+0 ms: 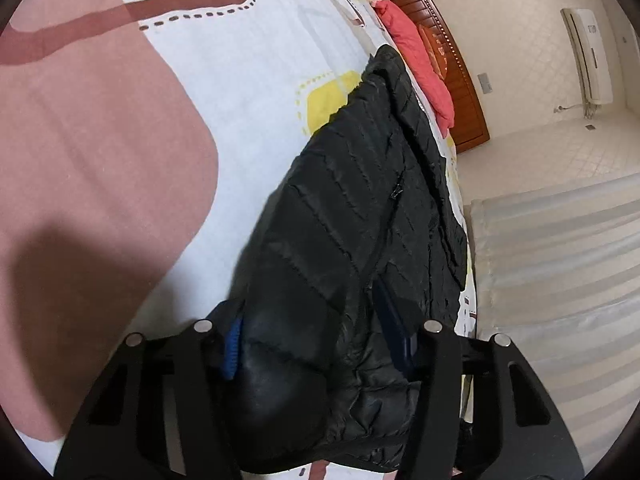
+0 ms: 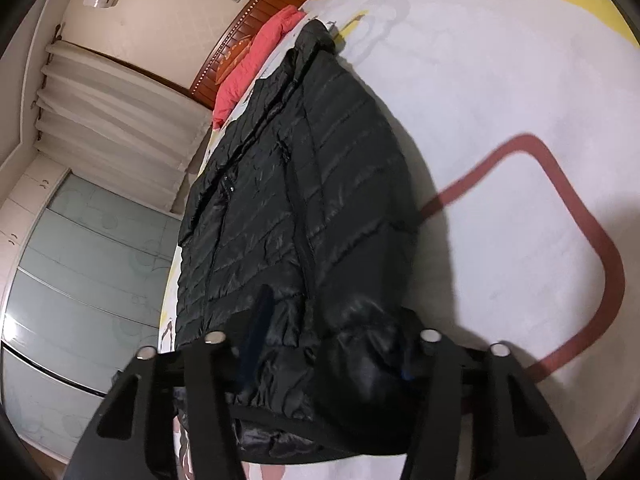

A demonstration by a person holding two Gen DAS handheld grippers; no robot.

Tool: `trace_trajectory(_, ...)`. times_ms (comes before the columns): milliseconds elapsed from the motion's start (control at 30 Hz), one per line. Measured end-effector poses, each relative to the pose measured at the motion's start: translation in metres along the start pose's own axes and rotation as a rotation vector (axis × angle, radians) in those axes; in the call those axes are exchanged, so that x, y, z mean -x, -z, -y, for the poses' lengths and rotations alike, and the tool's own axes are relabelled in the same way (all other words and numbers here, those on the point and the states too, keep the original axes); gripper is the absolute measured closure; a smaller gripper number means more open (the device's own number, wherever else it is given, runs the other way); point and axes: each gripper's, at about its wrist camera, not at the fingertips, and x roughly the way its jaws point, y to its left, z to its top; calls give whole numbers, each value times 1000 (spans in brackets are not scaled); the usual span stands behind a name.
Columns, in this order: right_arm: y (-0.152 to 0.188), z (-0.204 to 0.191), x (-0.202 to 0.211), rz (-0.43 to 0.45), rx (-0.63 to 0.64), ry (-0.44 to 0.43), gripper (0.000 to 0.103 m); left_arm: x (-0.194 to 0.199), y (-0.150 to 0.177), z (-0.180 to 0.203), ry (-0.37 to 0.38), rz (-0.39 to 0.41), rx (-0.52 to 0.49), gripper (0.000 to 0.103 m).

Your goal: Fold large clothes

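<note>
A black quilted puffer jacket [image 1: 360, 208] lies lengthwise on a bed with a white, pink and yellow patterned sheet [image 1: 120, 140]. My left gripper [image 1: 316, 344] is shut on the jacket's near hem, with fabric bunched between its blue-padded fingers [image 1: 233, 350]. The jacket also fills the middle of the right wrist view [image 2: 288, 200]. My right gripper [image 2: 320, 356] is shut on the same hem end, with black fabric bulging between its fingers. The jacket's collar points away toward the headboard.
A coral-red quilt [image 1: 416, 56] lies at the head of the bed against a brown wooden headboard [image 1: 460, 80]. Pale curtains [image 2: 112, 112] and a frosted glass wardrobe [image 2: 80, 280] stand beside the bed. An air conditioner [image 1: 588, 56] stands by the wall.
</note>
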Motion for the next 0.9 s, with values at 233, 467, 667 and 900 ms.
trace_trajectory(233,-6,-3,-11,7,-25,-51,87,-12,6,10,41,-21,21,60)
trace_trajectory(467,-16,-30,14,93,18,-184,91,6,-2,15,129,28,42,92)
trace_trajectory(667,-15,-64,45,157,101,-258,92,41,-8,54,245,80,-46,94)
trace_trajectory(900,-6,-91,82,203,154,-318,92,89,3,77,295,113,-126,95)
